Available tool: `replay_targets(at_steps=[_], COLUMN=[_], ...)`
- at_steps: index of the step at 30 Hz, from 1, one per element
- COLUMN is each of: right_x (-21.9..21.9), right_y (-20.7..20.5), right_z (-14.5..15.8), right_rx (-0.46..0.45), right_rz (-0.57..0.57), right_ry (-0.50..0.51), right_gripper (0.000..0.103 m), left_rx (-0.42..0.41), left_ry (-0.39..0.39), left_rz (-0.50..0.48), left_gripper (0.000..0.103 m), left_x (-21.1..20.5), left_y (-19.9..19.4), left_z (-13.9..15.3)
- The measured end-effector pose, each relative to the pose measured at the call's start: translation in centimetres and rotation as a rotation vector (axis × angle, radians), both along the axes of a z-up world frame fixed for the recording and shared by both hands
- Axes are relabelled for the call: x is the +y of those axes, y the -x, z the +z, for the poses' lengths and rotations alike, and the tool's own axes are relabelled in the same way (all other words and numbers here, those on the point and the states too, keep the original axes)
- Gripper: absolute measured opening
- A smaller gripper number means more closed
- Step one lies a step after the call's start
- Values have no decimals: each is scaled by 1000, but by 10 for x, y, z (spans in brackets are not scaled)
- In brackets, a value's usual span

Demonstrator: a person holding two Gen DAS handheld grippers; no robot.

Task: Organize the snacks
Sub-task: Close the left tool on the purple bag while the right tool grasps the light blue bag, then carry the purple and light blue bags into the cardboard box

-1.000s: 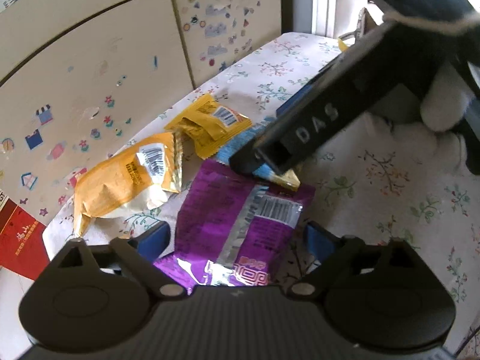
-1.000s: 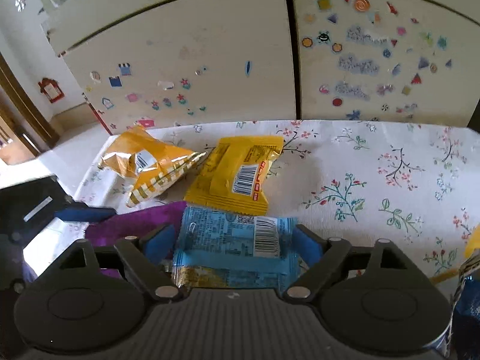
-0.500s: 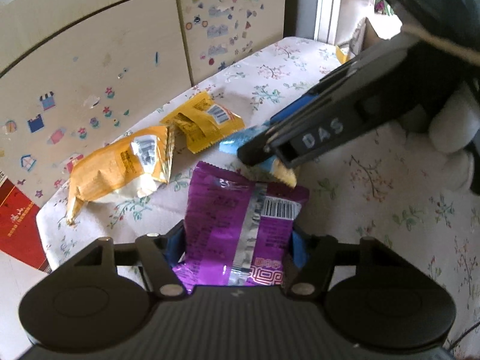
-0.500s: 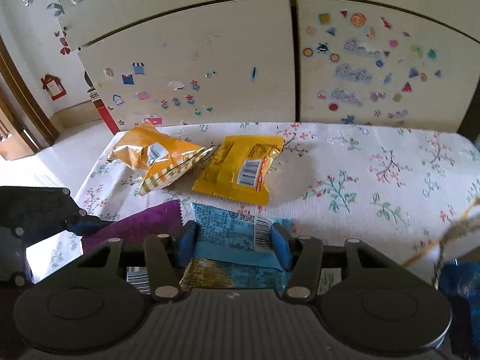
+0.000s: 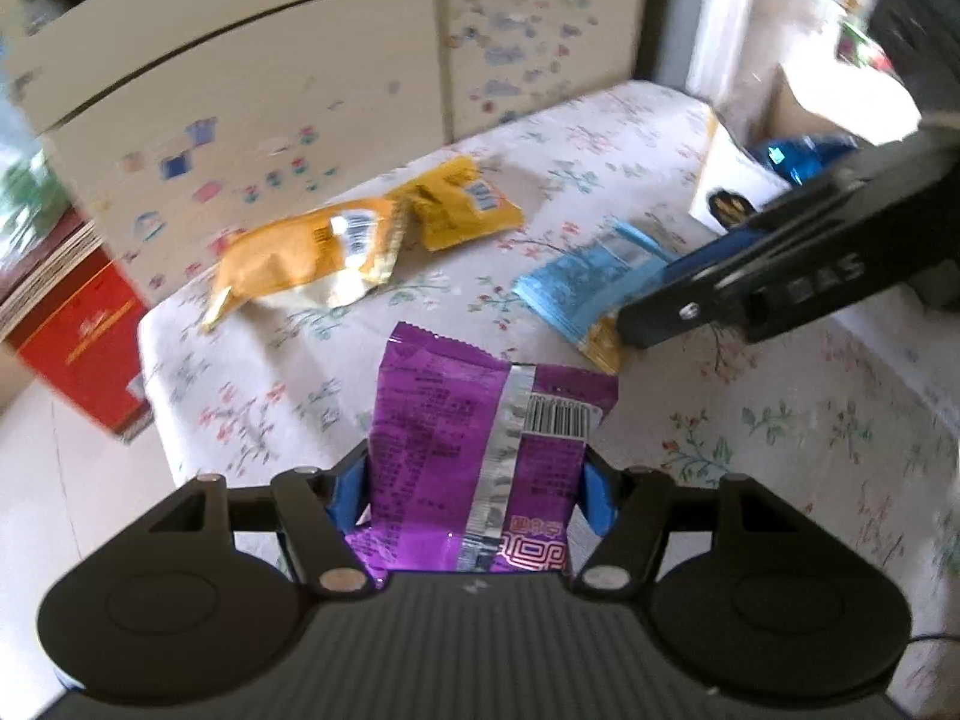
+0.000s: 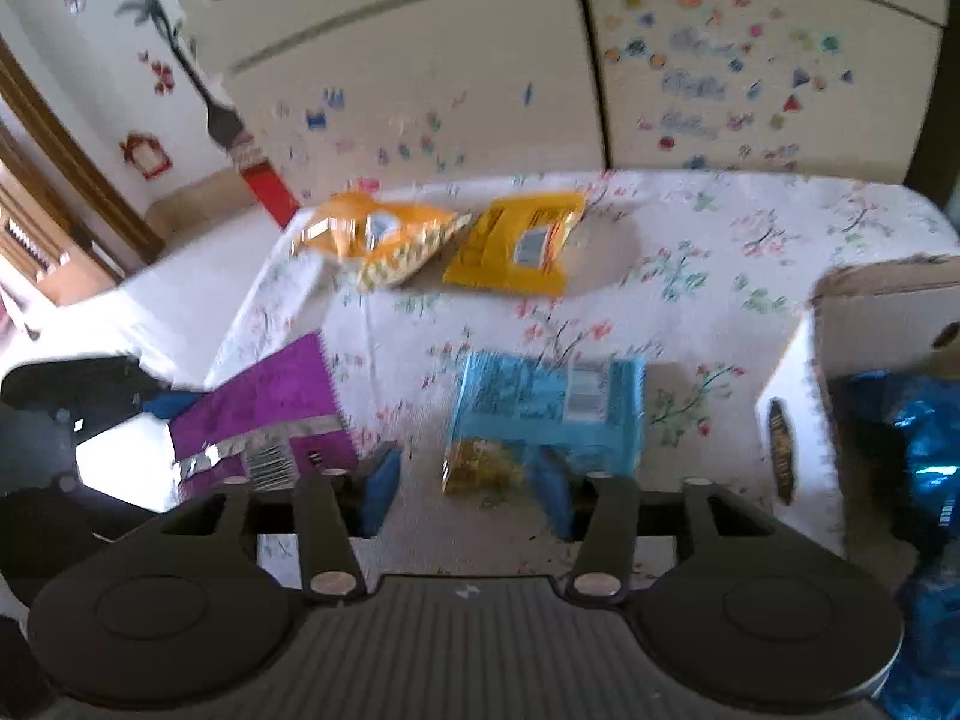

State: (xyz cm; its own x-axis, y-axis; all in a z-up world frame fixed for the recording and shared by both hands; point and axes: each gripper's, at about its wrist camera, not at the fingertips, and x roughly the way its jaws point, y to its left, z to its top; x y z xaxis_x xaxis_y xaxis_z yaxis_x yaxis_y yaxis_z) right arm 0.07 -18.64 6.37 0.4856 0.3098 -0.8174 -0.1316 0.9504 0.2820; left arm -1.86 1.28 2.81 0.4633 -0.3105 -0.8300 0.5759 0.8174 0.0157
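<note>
My left gripper (image 5: 474, 492) is shut on a purple snack bag (image 5: 480, 450), which stands up between the blue pads above the floral tablecloth (image 5: 780, 450). The same purple bag (image 6: 270, 402) shows at the left of the right wrist view. My right gripper (image 6: 468, 489) has its jaws opening. The yellow near end of a light blue packet (image 6: 540, 402) lies between them, against the right pad; the left pad stands clear of it. An orange bag (image 5: 306, 258) and a yellow packet (image 5: 462, 204) lie at the far edge.
A white cardboard box (image 6: 804, 420) holding a shiny blue bag (image 6: 924, 438) stands at the right of the table. A red box (image 5: 84, 336) sits on the floor past the left table edge. Behind the table is a cabinet (image 6: 420, 78) with stickers.
Both grippers closed from wide open and rose. The purple bag came up off the cloth in the left jaws. The blue packet shifted toward the right pad. The white box came into view.
</note>
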Motion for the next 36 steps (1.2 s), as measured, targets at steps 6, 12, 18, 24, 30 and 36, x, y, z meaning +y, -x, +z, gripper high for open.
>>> replay_targets(at_steps=[6,12,18,24,30,36], right_x=[-12,-1,4,0,12,41], right_y=[-9,-28,-47,-43,-13,19], right_z=[-8,-19,-32,-28,-25,-25], right_rx=[-49,-149,-101,-6,71,24], right_rz=[-121,-70,-73,-29,87,144], right_ry=[-41,-13,-67,-77,-40,101], right_gripper=[78,78,78,78,86,87], left_rx=[4,5,29,54,47,42], left_ry=[43,96,121,138,153,151], left_rz=[146,206,231,271,312,325], left_gripper=[66,66,66,66,67,67], left_x=[16,19,14,16,24,28], left_y=[-1,-10,-18,-22,-23,-21], left_z=[14,22,19,17,21,23])
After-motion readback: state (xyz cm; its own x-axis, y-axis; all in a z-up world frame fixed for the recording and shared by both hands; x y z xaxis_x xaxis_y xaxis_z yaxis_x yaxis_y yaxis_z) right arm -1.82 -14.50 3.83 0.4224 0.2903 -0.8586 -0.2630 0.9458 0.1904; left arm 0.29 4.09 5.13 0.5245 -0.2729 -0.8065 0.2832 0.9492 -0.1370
